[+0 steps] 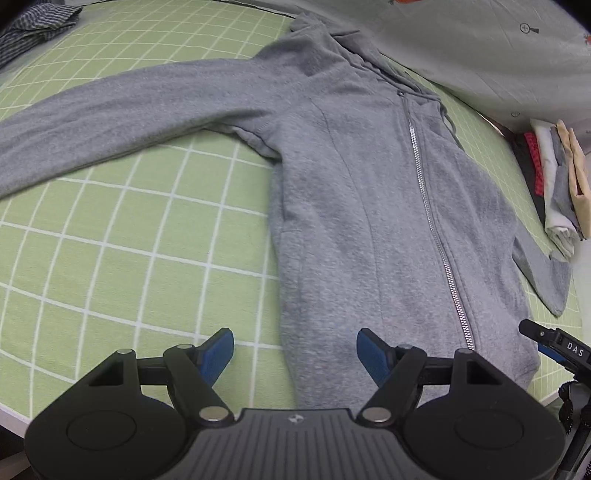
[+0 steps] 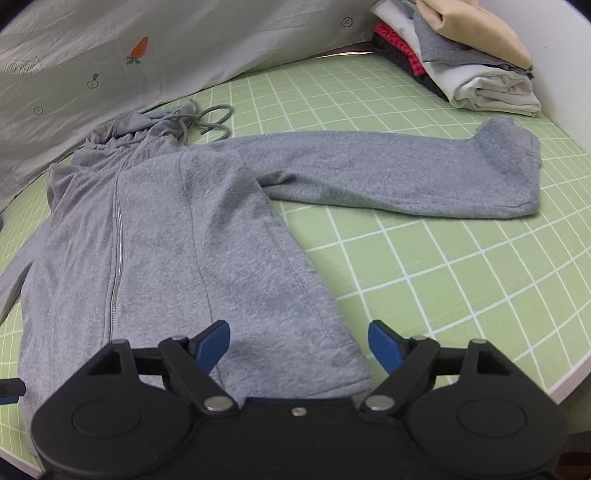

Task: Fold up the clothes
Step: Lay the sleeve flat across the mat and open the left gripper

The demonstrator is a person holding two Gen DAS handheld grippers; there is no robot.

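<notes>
Left gripper (image 1: 295, 354): jaws spread wide, holding nothing, poised over the hoodie's bottom hem at its left corner; one blue pad over the mat, the other over the grey cloth.
Right gripper (image 2: 298, 345): jaws likewise wide apart and empty, over the hem at the hoodie's right corner; its tip also shows at the right edge of the left wrist view.
Hoodie (image 1: 369, 206): grey, zipped shut, lying flat and front-up on the mat, hem nearest the grippers, hood at the far end.
Zipper (image 1: 432, 221): silver, running from collar to hem.
Sleeves: both spread straight out to the sides, flat on the mat.
Drawstring (image 2: 207, 118): loose loops beside the hood.
Mat (image 1: 129, 258): green with a white grid.
Folded clothes (image 2: 461, 66): a stack at the far right, near the right cuff.
Sheet (image 2: 147, 48): pale grey printed fabric behind the hood.
Checked garment (image 1: 33, 26): bunched at the far left corner.
</notes>
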